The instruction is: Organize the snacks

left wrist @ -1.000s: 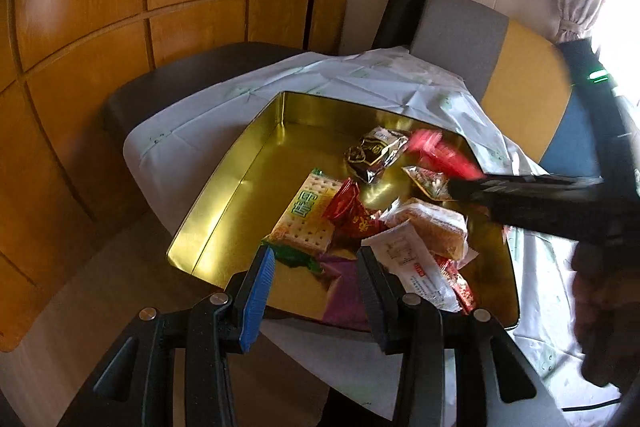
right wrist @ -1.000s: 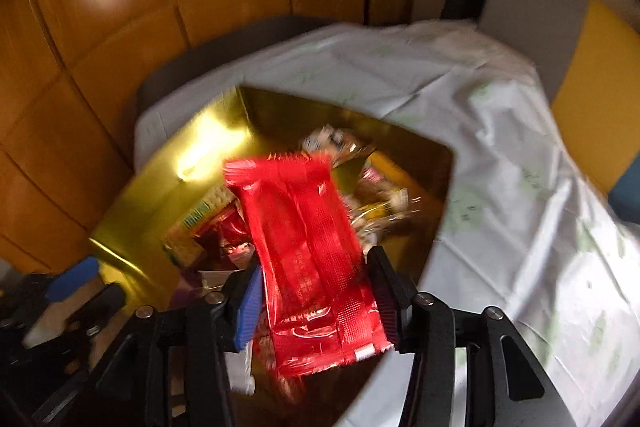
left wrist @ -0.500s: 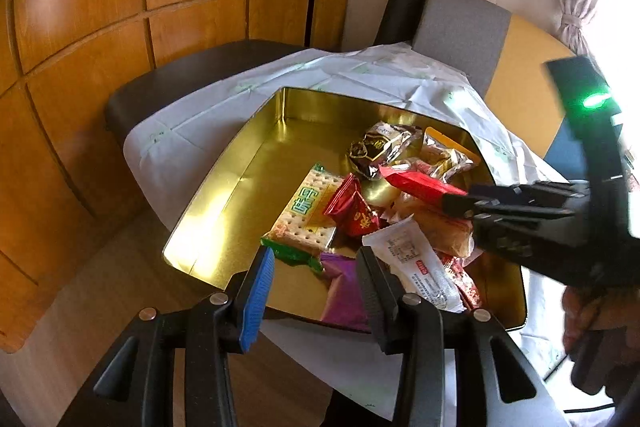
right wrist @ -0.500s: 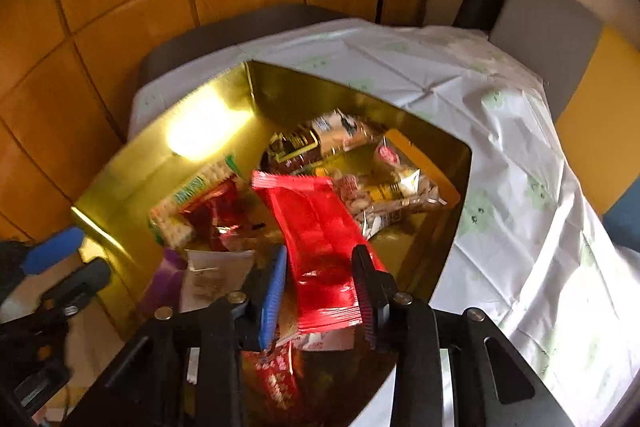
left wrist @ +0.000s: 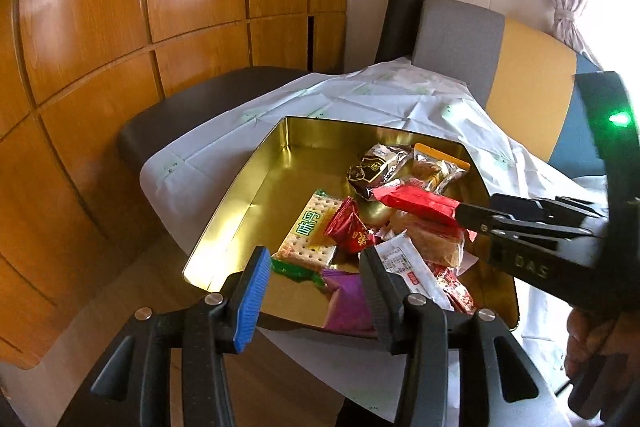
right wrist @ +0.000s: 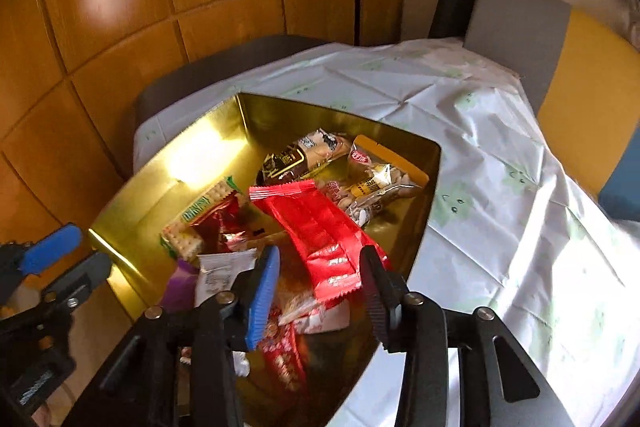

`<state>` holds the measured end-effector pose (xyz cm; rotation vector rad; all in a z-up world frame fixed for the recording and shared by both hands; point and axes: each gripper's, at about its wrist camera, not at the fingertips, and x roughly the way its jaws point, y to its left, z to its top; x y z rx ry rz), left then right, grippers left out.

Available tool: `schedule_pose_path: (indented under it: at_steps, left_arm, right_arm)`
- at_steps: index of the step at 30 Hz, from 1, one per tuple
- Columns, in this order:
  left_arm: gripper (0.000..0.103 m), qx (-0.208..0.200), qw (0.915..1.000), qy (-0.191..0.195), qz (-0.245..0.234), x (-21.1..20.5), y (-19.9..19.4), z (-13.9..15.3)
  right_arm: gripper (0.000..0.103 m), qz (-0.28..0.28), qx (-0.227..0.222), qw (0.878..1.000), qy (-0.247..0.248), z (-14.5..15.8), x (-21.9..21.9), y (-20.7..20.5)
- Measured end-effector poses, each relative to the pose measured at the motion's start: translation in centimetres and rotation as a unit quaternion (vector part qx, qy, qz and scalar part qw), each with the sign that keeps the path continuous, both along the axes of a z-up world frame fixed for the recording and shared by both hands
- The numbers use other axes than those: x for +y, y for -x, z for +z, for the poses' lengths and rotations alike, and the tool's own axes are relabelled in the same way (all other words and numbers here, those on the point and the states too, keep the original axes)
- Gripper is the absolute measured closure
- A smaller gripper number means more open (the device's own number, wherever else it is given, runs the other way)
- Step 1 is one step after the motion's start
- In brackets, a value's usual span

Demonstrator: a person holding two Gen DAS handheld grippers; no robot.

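Snacks in crinkly wrappers lie heaped at the near right end of the shallow gold metal tin (left wrist: pixel 256 187), which sits on a white patterned cloth (left wrist: pixel 360 99). From the left wrist we see our left gripper (left wrist: pixel 316 267) hovering at the tin's near rim with its jaws spread wide and empty, above a purple foil packet (left wrist: pixel 344 299) and a green-edged clear cracker packet (left wrist: pixel 312 231). Our right gripper (left wrist: pixel 460 213) reaches in from the right with a long glossy red wrapper (left wrist: pixel 416 201) at its tips, low over the pile; from here we cannot tell whether the fingers pinch it. From the right wrist, the red wrapper (right wrist: pixel 320 227) lies between jaws that stand visibly apart, so we judge it loose or barely held, its far end over the heap beside a clear bag of pale nuts (right wrist: pixel 376 187). The risk: if we pull back carelessly, a finger could snag the slippery foil and drag it out over the rim. The heap is uneven, so the wrapper could also slide onto the cloth side. Our left gripper (right wrist: pixel 52 255) sits close enough that the two tools could knock together.
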<state>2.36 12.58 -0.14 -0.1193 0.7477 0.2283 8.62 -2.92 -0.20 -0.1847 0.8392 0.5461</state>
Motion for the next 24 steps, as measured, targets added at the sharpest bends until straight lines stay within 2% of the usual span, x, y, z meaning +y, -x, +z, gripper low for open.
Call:
schedule_pose_path:
  at_steps: [6,10,17,24]
  left_arm:
    - [0.055,-0.007,0.9999,-0.011,0.001,-0.8,0.6,0.4]
    - [0.045,-0.014,0.9997,-0.018,-0.005,-1.6,1.1,0.7]
    - [0.040,-0.023,0.9993,-0.026,-0.011,-2.8,2.0,1.2]
    - [0.037,-0.041,0.9985,-0.037,-0.005,-3.8,3.0,1.7]
  right_arm:
    - [0.050,-0.037,-0.018,0.999,-0.014,0.8,-1.7,2.5]
    - [0.043,-0.073,-0.033,0.997,-0.020,1.0,-3.2,4.2]
    - [0.035,-0.120,-0.042,0.992,-0.027,0.6,-5.5,6.6]
    - [0.030,-0.134,-0.054,0.989,-0.029,0.7,-6.4,8.1]
